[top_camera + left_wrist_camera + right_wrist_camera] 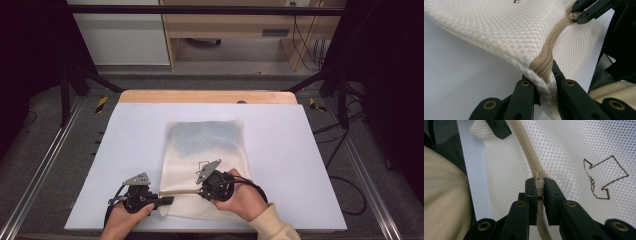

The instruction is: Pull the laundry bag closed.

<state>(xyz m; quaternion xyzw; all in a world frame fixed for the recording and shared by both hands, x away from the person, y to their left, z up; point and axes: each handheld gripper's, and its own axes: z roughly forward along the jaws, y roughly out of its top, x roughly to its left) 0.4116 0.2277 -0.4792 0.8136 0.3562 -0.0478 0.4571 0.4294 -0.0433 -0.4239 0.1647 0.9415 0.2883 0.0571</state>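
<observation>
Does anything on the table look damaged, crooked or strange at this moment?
Nothing looks damaged. The cream mesh zip bag is lifted and bunched along its near edge, because the left gripper pinches the end of the beige zipper and the right gripper clamps the slider.

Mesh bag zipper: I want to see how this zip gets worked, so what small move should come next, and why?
Probably the right gripper should draw the slider along the zipper, away from the left gripper. Its fingers already pinch the slider, while the left fingers clamp the bag at the zipper's end, holding that edge lifted and taut. Which way opens it I cannot tell.
</observation>
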